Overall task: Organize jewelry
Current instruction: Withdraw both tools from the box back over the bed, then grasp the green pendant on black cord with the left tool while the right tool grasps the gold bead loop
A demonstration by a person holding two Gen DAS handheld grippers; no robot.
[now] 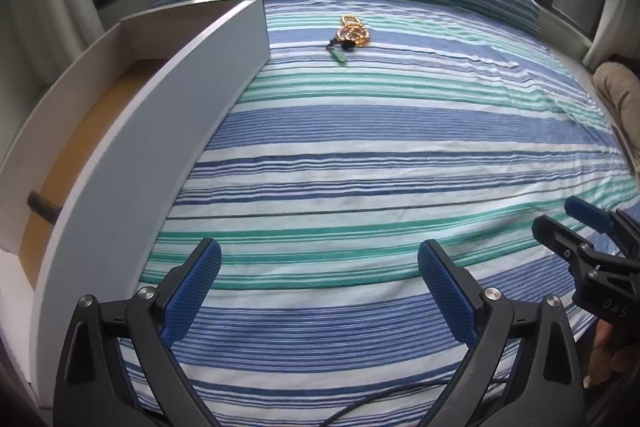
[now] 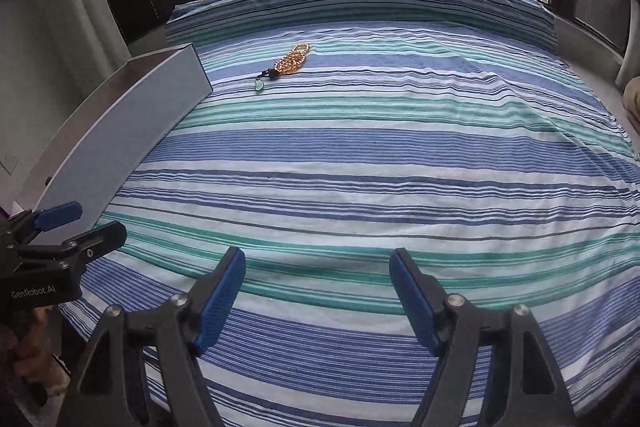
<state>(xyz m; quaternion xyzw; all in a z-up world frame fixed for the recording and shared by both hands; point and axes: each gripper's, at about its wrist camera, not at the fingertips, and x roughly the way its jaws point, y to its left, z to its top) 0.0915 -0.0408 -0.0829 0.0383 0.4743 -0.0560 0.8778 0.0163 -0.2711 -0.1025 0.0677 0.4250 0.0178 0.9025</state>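
Two tongs over a striped bed (image 1: 360,155), both pointing down at the sheet. Left tongs (image 1: 320,291): jaws spread wide, nothing between the blue pads (image 1: 192,291). Right tongs (image 2: 318,301): likewise released, gap bare. Each shows at the edge of the other's view, held by a hand (image 1: 604,359).

Beads (image 1: 354,33), amber-gold strand in a small heap with a dark knot and a green pendant (image 1: 341,58), lie on the sheet far from both tongs, near the pillow end. Just left of them stands an open box (image 1: 168,115), white walls, tan floor; a dark item (image 1: 42,211) lies inside, type unclear.
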